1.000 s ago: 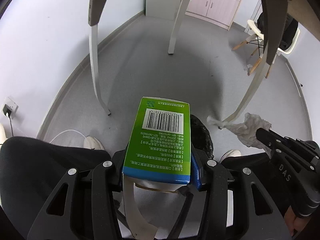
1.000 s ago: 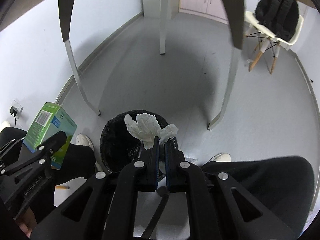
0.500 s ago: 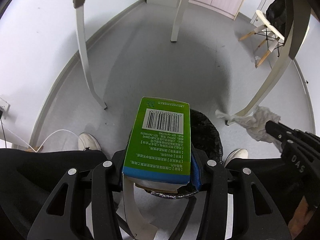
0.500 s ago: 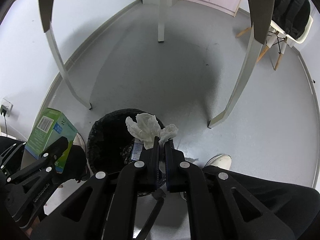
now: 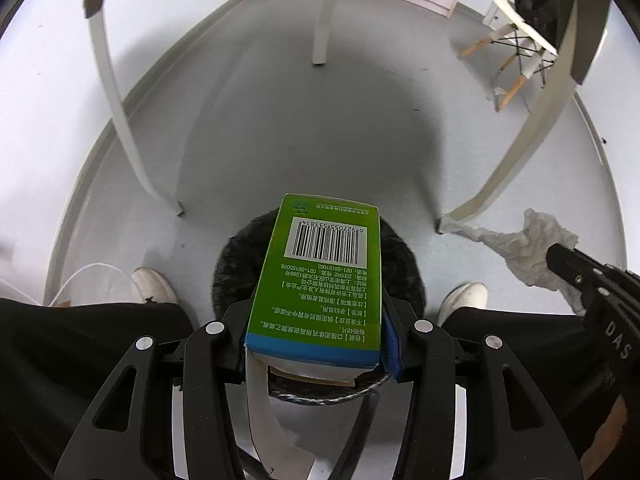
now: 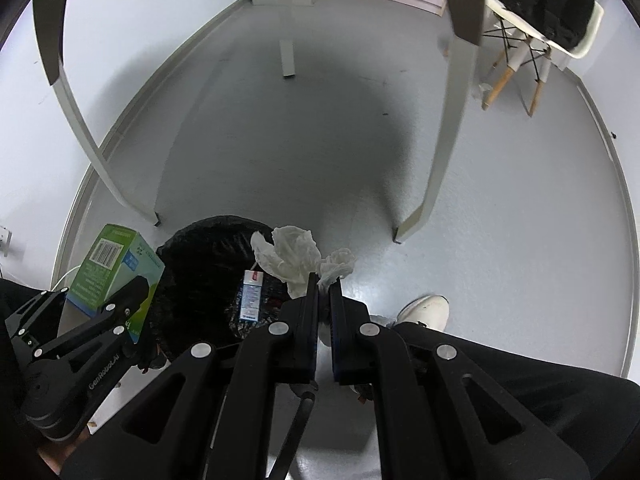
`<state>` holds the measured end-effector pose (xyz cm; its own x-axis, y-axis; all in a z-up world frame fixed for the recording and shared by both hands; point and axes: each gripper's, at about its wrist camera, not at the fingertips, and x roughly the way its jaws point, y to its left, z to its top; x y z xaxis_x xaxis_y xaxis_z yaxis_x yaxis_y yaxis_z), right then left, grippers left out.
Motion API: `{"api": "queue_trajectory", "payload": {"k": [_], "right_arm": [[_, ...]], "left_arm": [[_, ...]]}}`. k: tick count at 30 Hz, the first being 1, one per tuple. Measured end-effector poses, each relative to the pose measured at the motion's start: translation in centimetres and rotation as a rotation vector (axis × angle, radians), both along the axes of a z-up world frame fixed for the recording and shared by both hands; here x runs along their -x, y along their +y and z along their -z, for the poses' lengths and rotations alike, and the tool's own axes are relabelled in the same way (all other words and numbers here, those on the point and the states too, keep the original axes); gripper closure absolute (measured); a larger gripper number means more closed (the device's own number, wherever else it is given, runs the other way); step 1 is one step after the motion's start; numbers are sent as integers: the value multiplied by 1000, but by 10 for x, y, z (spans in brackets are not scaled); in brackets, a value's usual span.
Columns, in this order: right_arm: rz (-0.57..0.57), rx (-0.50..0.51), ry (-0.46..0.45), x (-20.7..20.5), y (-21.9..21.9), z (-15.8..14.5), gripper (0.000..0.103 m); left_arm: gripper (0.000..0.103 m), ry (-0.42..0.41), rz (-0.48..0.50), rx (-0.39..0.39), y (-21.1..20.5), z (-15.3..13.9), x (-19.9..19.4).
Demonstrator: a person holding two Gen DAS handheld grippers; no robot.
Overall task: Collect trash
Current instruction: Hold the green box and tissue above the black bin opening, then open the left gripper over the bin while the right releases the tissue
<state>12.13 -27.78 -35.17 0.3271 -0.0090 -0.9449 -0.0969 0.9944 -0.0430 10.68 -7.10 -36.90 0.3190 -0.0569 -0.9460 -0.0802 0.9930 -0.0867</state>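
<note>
We see both grippers pointing steeply down over a black-lined bin (image 6: 208, 264) that stands on the grey floor (image 6: 320, 140) between the person's white shoes.

Left gripper (image 5: 312, 336): jaws clamped on a green box (image 5: 324, 276), one pad on each long side. The barcode face is turned up toward the camera, and the blue end sits back between the fingers. In the left wrist view the box hangs directly over the bin's mouth. In the right wrist view the same box appears at the left edge of the bin, held off the floor.

Right gripper (image 6: 324, 284): jaws almost fully together, pinching a crumpled white tissue (image 6: 296, 256). The tissue sticks out beyond the fingertips and hangs over the right side of the bin's rim. From the left wrist view, the tissue shows to the right of the bin, at the tip of the other gripper.

Inside the bin we note a small white and blue carton (image 6: 250, 296) lying against the liner.

Surroundings: white table legs (image 6: 80, 132) stand on the floor beyond the bin. A chair (image 6: 536, 40) with a black backpack on it stands at upper right. The person's dark trousers fill the lower edges of both views.
</note>
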Motion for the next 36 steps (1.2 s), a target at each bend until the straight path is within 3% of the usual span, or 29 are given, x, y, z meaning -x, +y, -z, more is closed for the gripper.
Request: {"api": "queue_trajectory", "payload": {"k": [8, 14, 23, 36], "right_arm": [[27, -43, 15, 7, -8, 0, 99], [0, -39, 16, 6, 4, -2, 99], [-107, -36, 10, 2, 57, -5, 99], [-197, -34, 65, -2, 112, 7, 99]], "left_arm": [[51, 27, 45, -5, -9, 4, -2], [30, 5, 34, -32, 5, 2, 1], [9, -32, -63, -49, 54, -9, 13], [6, -26, -145, -87, 108, -13, 27]]}}
